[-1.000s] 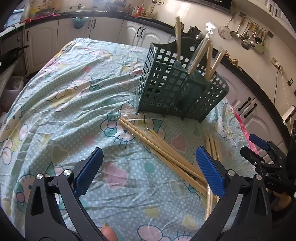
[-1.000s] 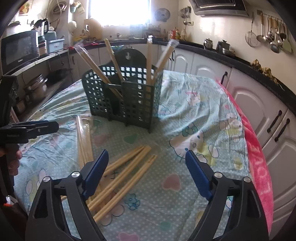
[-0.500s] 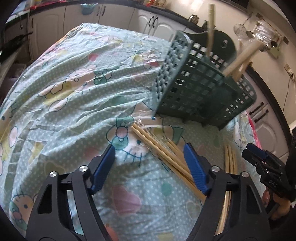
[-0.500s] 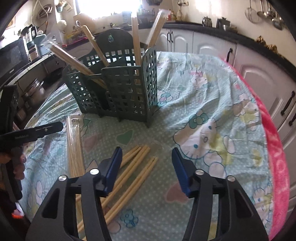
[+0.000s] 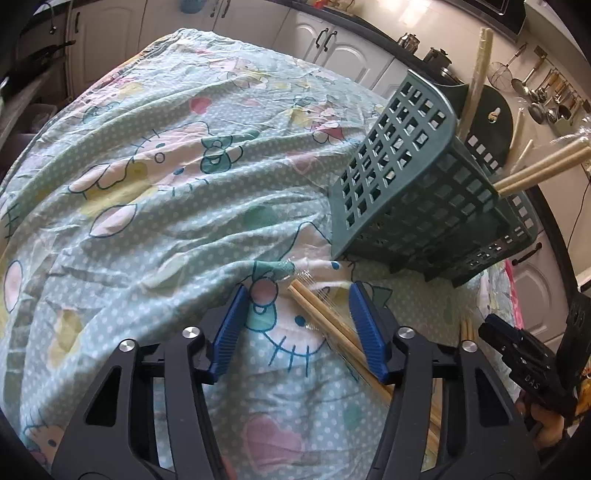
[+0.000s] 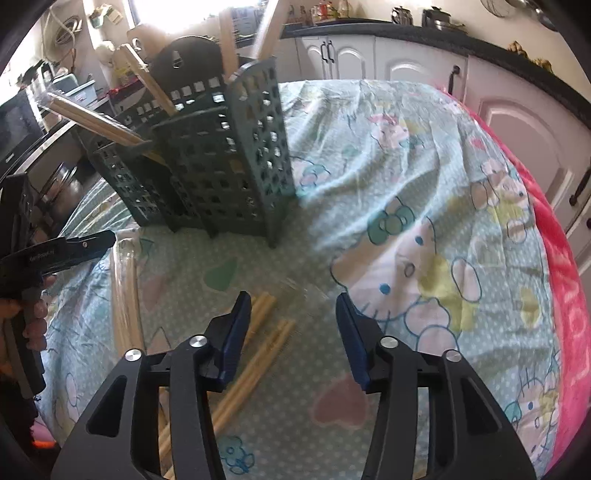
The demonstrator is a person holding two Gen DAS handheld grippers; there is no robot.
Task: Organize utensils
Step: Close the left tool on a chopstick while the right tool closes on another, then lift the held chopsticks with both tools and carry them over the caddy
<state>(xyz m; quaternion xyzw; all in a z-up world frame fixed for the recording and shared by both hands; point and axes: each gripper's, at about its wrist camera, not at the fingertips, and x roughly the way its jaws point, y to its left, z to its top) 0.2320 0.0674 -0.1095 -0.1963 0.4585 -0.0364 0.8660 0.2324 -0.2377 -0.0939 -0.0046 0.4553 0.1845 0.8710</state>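
Low over the cartoon-print cloth (image 5: pixel 147 192), the left gripper (image 5: pixel 301 325) hangs with jaws apart around the near ends of loose chopsticks (image 5: pixel 325 325). Likewise parted, the right gripper (image 6: pixel 291 328) straddles another chopstick bundle (image 6: pixel 258 332). Beyond stands the green utensil caddy (image 6: pixel 221 173), sticks upright inside.

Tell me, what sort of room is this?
Most likely a home kitchen. White cabinet doors with dark handles run under a dark countertop, metal ladles and strainers hang on the wall, and kettles stand on the counter. A table under a cartoon-cat printed cloth holds a green plastic utensil basket.
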